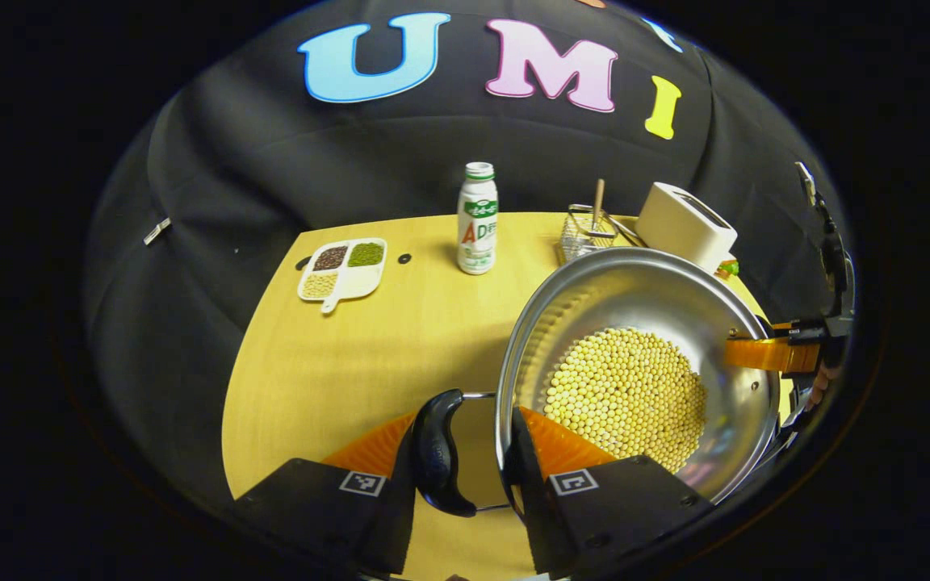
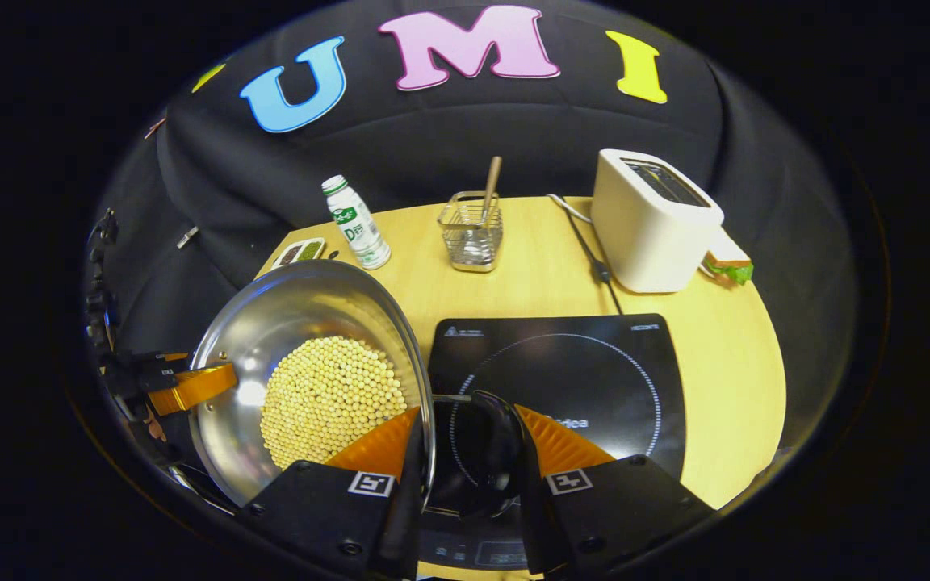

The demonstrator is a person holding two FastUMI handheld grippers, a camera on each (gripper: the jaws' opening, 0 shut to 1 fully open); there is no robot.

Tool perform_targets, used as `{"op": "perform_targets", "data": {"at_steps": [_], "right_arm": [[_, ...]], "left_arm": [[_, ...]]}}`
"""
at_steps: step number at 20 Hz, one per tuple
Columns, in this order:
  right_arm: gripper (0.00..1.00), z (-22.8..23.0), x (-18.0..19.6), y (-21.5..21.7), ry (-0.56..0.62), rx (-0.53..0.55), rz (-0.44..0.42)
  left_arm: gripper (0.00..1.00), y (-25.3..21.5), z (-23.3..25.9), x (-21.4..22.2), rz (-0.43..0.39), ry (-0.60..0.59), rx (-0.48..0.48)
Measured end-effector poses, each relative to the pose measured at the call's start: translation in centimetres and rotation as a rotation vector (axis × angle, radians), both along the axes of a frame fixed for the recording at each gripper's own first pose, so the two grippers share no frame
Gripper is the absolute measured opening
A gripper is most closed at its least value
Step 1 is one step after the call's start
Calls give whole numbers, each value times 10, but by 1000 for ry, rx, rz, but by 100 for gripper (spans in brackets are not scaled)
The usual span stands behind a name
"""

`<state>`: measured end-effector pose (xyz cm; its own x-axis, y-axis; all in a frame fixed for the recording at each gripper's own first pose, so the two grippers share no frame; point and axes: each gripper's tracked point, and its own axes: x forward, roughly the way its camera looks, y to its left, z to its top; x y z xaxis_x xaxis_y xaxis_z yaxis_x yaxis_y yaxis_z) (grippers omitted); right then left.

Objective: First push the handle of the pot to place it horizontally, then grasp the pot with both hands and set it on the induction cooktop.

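Note:
A steel pot holding yellow beans hangs between my two grippers. My left gripper is shut across one black handle and the rim, with one finger outside the handle and the other inside the wall. My right gripper is shut the same way on the opposite handle of the pot. That handle sits over the left part of the black induction cooktop. The pot body is still left of the cooktop. Each view shows the other gripper's orange finger at the far rim.
At the back of the wooden table stand a white bottle, a wire basket with a wooden stick, and a white toaster with its cord. A divided dish of grains lies back left.

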<state>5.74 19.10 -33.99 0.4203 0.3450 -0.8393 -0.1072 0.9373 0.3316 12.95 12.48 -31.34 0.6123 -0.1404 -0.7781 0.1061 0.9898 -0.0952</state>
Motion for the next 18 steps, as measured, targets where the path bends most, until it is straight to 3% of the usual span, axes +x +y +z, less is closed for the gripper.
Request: {"op": "perform_targets", "data": {"at_steps": [3,5,6,8,18], "right_arm": [[48,0,-2,-32,-3,-13,-21],[53,-2,-3,-52,2,-19,-34],[48,-3,-4,-60,4,-22,-40],[53,-5,-4,-79,6,-29,-50],[53,-26,0,-149,34,-42,-91]], "left_arm": [[59,-30,4,3,-21,1,-13],[57,-49,4,5,-34,3,-19],[57,-58,4,6,-41,5,-23],[59,-76,6,9,-55,7,-28],[57,-148,4,26,-107,23,-33]]}}
